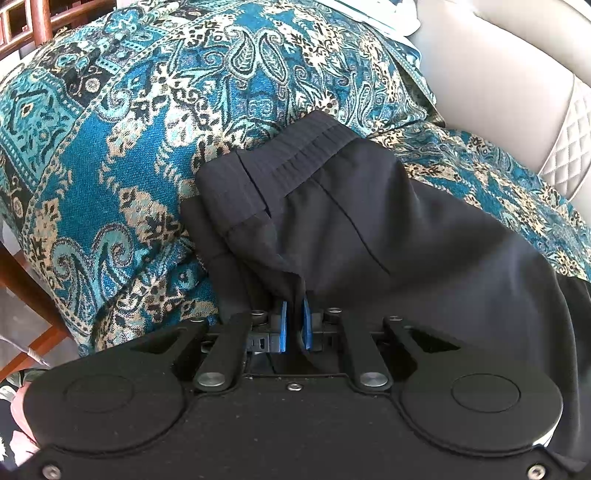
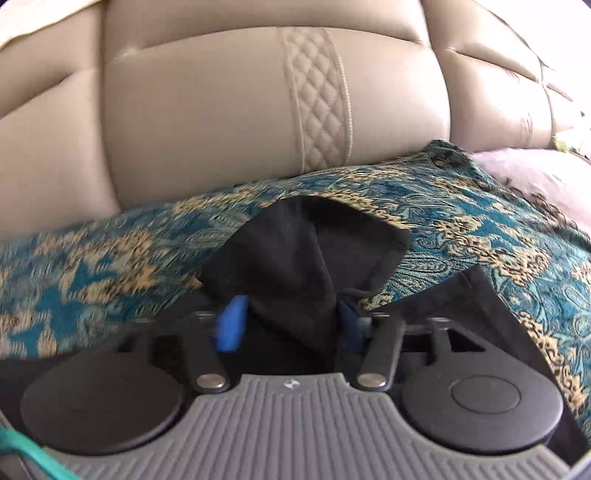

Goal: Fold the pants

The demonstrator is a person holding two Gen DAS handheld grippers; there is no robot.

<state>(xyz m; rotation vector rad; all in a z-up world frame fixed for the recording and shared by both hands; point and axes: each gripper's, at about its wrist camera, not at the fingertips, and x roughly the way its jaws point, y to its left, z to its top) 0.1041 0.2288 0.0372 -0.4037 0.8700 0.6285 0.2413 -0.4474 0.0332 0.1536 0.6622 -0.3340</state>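
**Desk:** What is the left claw (image 1: 294,321) doing?

**Photographer:** It is pinching a fold of the black pants (image 1: 351,229), its blue pads (image 1: 283,325) nearly closed with the dark cloth bunching up between them. The pants are lying on a teal paisley throw (image 1: 110,155) that is covering a beige sofa (image 1: 498,55), with the ribbed waistband (image 1: 295,151) sitting at the far end, away from the camera.

**Desk:** And the right claw (image 2: 288,321)?

**Photographer:** Its jaws are standing wide apart, and a thick wad of the black pants (image 2: 295,254) is filling the gap between the blue pads (image 2: 231,325). The cloth is pressing against both pads, so it is gripping the bundle rather than hanging loose (the frame is motion-blurred, so the exact seam or hem is hard to make out). Another flap of the same black fabric is lying to the right, on the throw (image 2: 92,266).

**Desk:** Background?

**Photographer:** The sofa (image 2: 221,129) backrest, with a quilted diamond strip (image 2: 317,92) running down it, is rising right behind the throw. In the left view, a reddish wooden frame (image 1: 40,14) is showing at the upper left corner.
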